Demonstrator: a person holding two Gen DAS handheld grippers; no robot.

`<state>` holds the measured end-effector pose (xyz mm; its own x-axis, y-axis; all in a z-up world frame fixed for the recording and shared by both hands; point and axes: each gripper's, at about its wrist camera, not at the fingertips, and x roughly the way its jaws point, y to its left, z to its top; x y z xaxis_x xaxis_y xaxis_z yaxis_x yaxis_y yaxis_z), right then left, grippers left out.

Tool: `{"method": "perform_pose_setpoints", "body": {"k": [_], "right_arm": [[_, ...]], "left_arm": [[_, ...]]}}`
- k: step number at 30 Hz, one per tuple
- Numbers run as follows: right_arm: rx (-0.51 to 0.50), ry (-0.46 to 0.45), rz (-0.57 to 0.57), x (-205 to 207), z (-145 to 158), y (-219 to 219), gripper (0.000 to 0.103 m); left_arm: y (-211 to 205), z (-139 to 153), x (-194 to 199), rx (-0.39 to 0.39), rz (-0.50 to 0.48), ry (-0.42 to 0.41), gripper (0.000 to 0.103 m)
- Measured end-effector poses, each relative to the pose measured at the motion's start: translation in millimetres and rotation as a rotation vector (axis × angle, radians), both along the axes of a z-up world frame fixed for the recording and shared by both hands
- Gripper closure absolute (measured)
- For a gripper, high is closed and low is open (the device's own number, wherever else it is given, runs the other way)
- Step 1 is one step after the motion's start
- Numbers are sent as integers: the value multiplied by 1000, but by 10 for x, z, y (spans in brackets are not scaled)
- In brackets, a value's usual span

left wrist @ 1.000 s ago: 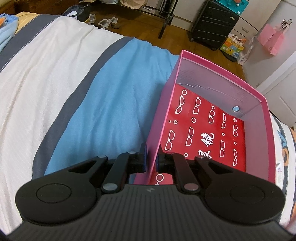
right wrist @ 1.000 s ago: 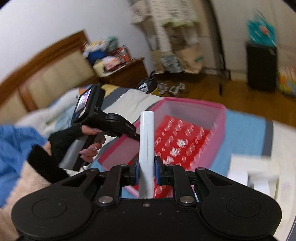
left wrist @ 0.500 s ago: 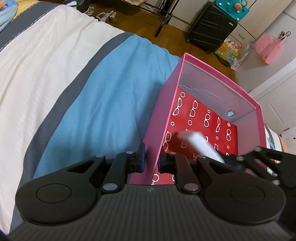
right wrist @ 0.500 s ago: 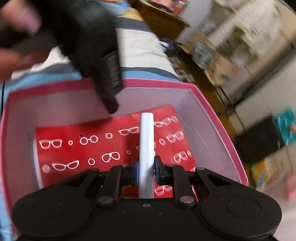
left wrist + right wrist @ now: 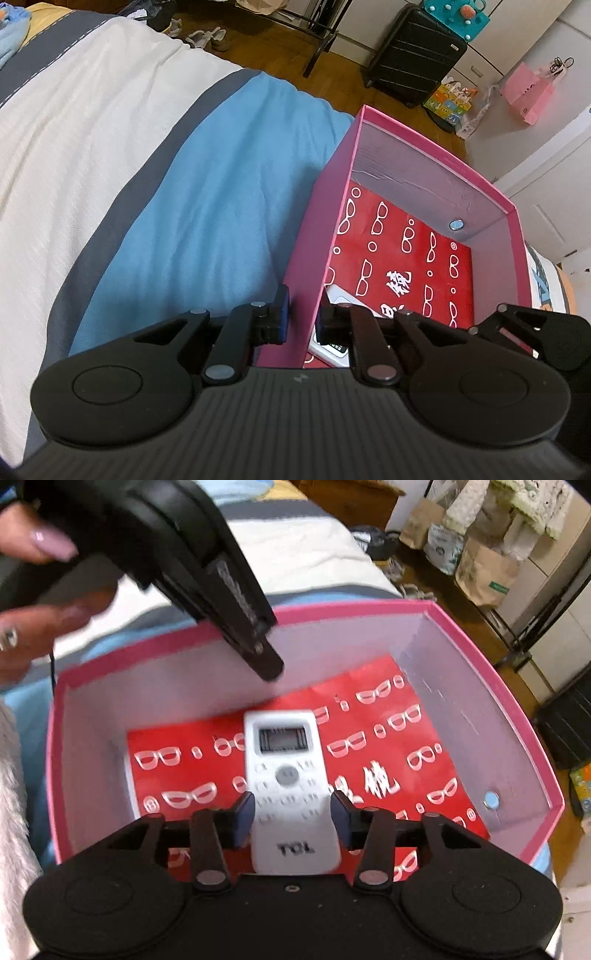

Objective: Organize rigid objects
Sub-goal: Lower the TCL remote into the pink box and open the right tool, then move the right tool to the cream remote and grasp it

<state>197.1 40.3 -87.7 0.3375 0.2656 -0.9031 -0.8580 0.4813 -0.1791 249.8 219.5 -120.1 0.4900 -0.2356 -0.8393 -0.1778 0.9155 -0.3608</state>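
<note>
A pink box (image 5: 436,147) with a red lining printed with white glasses stands on the bed. My left gripper (image 5: 303,317) is shut on its near left wall, one pad outside and one inside. In the right wrist view one of its fingers (image 5: 258,653) reaches over the far wall of the box (image 5: 461,709). A white TCL remote (image 5: 286,775) lies flat, face up, on the box floor. My right gripper (image 5: 292,812) hangs over it with its jaws opening, the pads on either side and clear of it. Only a corner of the remote (image 5: 334,295) shows in the left wrist view.
The box rests on a bedspread (image 5: 184,184) striped white, grey and blue. A small round metal stud (image 5: 490,799) sits on one box wall. A hand (image 5: 37,627) holds the left gripper. A black suitcase (image 5: 413,55) and paper bags (image 5: 484,572) stand on the wooden floor.
My right gripper came down into the box holding the remote on edge, then its jaws parted and the remote now lies flat. The left gripper stayed clamped on the box wall.
</note>
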Motion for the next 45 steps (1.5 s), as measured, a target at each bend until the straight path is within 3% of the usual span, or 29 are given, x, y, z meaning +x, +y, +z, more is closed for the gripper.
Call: {"method": "perform_pose_setpoints", "body": {"k": [6,10,17,23,30,35,39,45], "right_arm": [[-179,-10,60,-131,-155,88,43],[-151,10,44,-54,-128,75,44],[-143,-84,75,95,-155,112,49],[-30,-79,36,129,-72,-1,47],[300,23,-179,-38,477,-653,45],[437,90,-390,-127,776,-1356,42],[492,212,-572,-133,698,-1932,42],[504,282,-763,-227,303,-2548,42]], "left_arm": [[-23,26,-22,24,-47,-7,91],[-96,64,-51,75,-100,-33,91],[-169,87,-60,119,-126,-45,91],[-226,98,-91,151,-141,-54,91],[-235,98,-76,161,-138,-48,91],[-249,105,-63,163,-130,-36,90],[-223,105,-58,147,-116,-28,90],[-212,102,-54,144,-107,-22,90]]}}
